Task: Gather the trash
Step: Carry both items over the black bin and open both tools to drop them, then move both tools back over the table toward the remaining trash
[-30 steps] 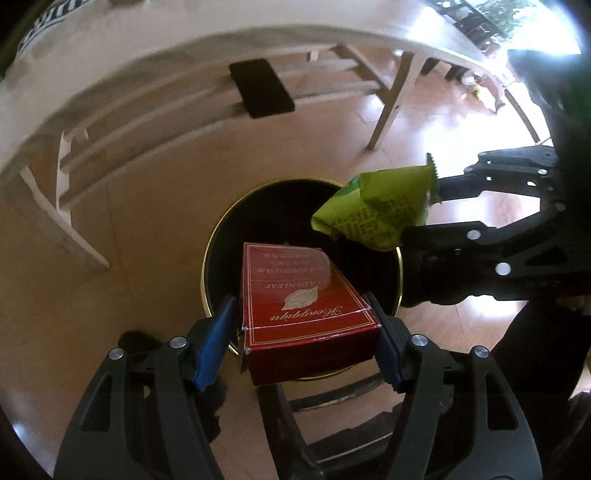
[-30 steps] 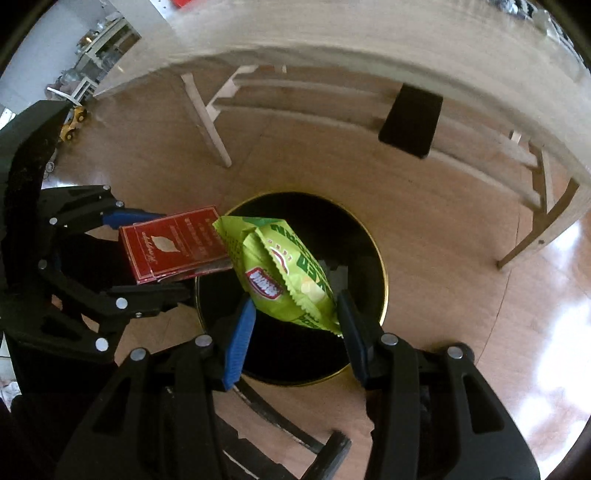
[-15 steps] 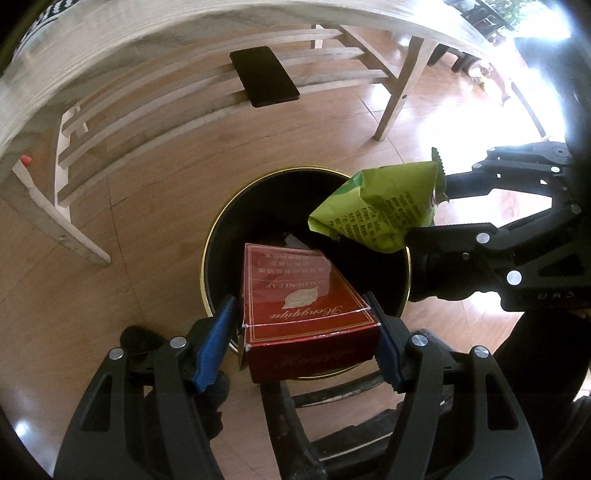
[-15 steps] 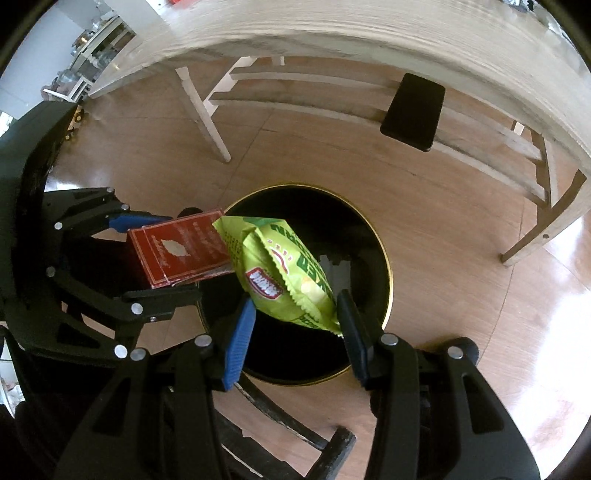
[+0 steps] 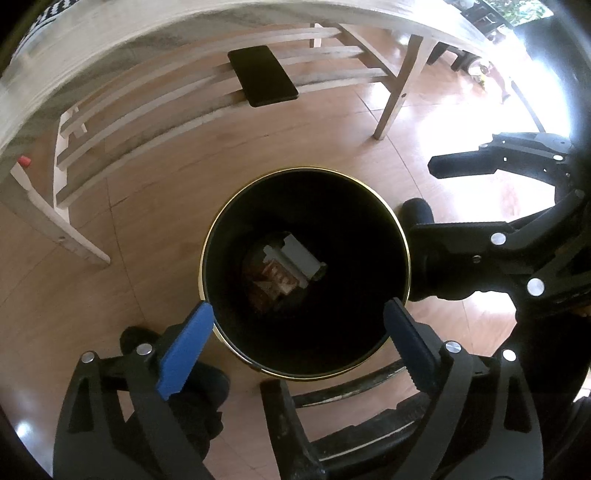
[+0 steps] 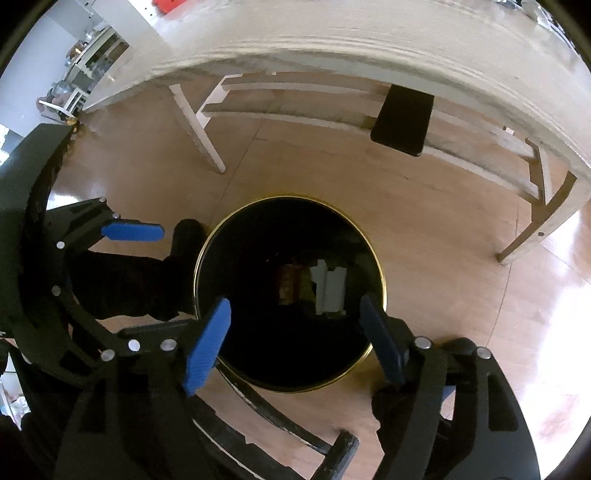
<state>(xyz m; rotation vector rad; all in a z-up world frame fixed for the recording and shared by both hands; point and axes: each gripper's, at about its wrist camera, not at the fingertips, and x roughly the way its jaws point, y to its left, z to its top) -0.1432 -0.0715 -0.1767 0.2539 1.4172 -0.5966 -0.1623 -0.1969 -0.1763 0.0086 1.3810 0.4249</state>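
Observation:
A black round bin with a gold rim [image 5: 397, 221] [image 6: 373, 243] stands on the wooden floor right below both grippers. At its bottom lies trash [image 5: 284, 266] [image 6: 314, 284]: a reddish box and pale packaging, dim in the dark. My left gripper [image 5: 299, 314] hangs over the bin's near rim, its jaws opening wide with nothing between them. My right gripper [image 6: 295, 314] hangs over the bin too, jaws opening and empty. In the left wrist view the right gripper's fingers [image 5: 461, 166] show at the right; in the right wrist view a left gripper pad [image 6: 131, 232] shows at the left.
A pale wooden table [image 5: 184, 33] [image 6: 369, 40] arches over the far side, with its slatted lower shelf and legs [image 5: 395, 96]. A black phone-like slab [image 5: 262, 75] [image 6: 402, 120] lies on the slats. A dark curved chair part [image 5: 343, 391] sits near the bin's near side.
Both grippers opened. The red box left my left gripper and the green snack bag left my right gripper; both now lie down in the bin.

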